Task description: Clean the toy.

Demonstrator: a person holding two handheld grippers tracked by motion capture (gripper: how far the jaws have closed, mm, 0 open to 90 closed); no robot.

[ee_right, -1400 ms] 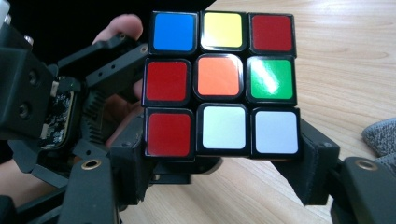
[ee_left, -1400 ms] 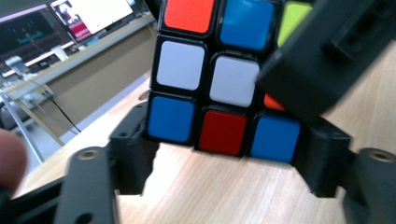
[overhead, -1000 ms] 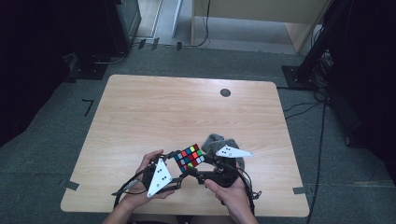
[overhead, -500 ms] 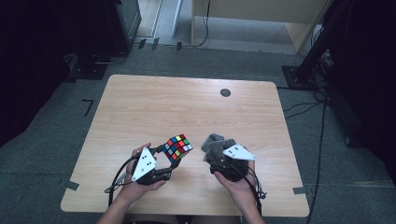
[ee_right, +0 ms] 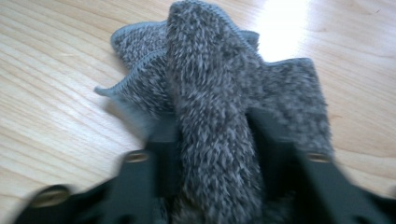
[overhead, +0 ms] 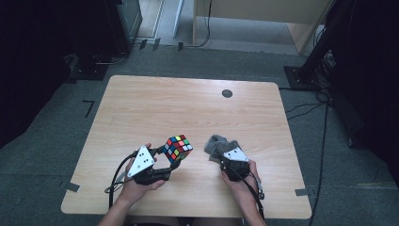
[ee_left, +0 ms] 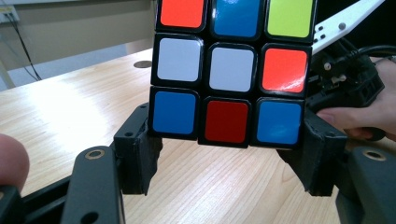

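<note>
My left tool [overhead: 165,161] is clamped on the puzzle cube [overhead: 178,147], w/ a jaw pressed on each side of the bottom row; in the left gripper view the cube [ee_left: 232,70] sits up off the worktop [ee_left: 70,107], tilted a bit. The face toward that camera reads blue, red, blue in the bottom row and 2 white plus 1 orange in the row above.

Landmark = the cube. Just to its right on the worktop [overhead: 188,108] lies the grey fuzzy cloth [overhead: 217,145], crumpled, near the cube but not touching it. My right tool [overhead: 227,158] is down on the cloth's near edge; its jaws have just been closing and now pinch a raised fold of cloth [ee_right: 210,107] between them, the rest of it spread on the wood on both sides. The right gripper view is blurred low down, so I can't tell how firm the pinch is.

Far beyond the cube, toward the worktop's back edge, is a small dark round spot [overhead: 227,93].
</note>
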